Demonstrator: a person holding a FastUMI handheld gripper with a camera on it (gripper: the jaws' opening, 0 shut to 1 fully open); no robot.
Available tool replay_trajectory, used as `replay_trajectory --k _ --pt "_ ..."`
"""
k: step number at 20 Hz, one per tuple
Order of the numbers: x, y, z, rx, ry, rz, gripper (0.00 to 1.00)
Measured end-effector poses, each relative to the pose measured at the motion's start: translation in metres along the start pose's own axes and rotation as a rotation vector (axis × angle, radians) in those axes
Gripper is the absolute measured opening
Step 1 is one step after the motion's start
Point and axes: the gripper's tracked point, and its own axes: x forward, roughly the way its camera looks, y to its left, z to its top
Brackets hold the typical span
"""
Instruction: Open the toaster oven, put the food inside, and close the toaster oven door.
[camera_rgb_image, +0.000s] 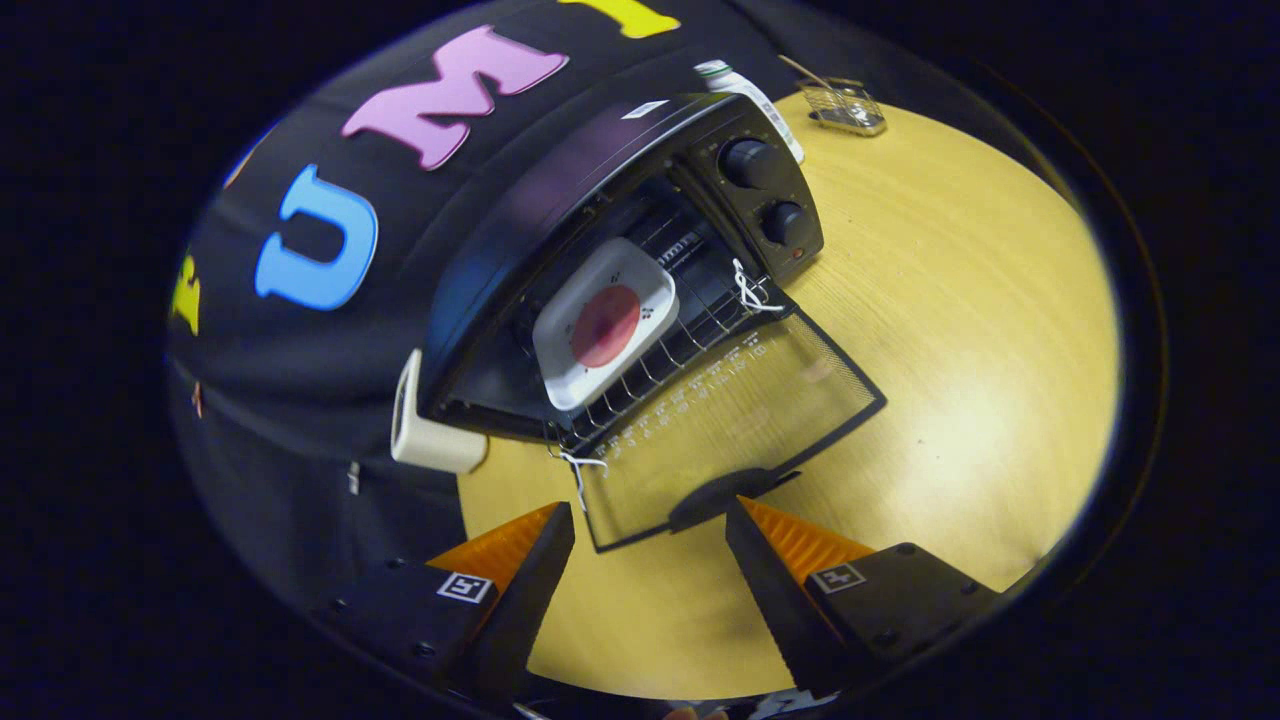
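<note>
Pale wooden tabletop (950, 300) runs under everything, booth's black cloth wall behind. On it sits the black toaster oven (560, 210) w/ two round black knobs (768, 190) down its control panel, tilted in my view b/c I'm holding the tongs at an angle.

Its glass door w/ black frame (740, 420) is swung fully down, lying about flat over the table, dark handle (725, 495) at the near edge. White string loops (752, 292) show at both hinge corners; can't tell what they're for.

Food's already in: white square plate (605, 325) w/ a round red patty-like thing (606, 325) on it, resting on the wire rack (690, 330) inside the cavity, pushed well back from the door so the door should clear it on the way up.

My gripper (650, 530) is open and holding nothing. Fingers spread wide, door handle just ahead, roughly btwn the tips but nearer my right one. No contact that I can see.

So, my read: open + load steps done, only closing left. I'm lined up low on the handle b/c that's the far end of the door from the hinge. Next I'd need to get under or onto that handle and lift up and fwd. Risk: fingers slip off the handle, or the door drops back.

Other stuff, well apart behind the oven: white bottle (745, 90), small wire basket (845, 105). Cream-coloured boxy object (430, 430) sits by the oven's other side.
</note>
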Motion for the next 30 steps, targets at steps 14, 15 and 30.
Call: replay_trajectory --k 14,15,30 --pt "0.067 -0.050 -0.055 -0.519 -0.004 -0.233 0.99" --pt "0.071 -0.049 -0.054 -0.520 -0.010 -0.241 0.99" --pt "0.063 -0.043 -0.040 -0.568 -0.090 -0.267 0.99"
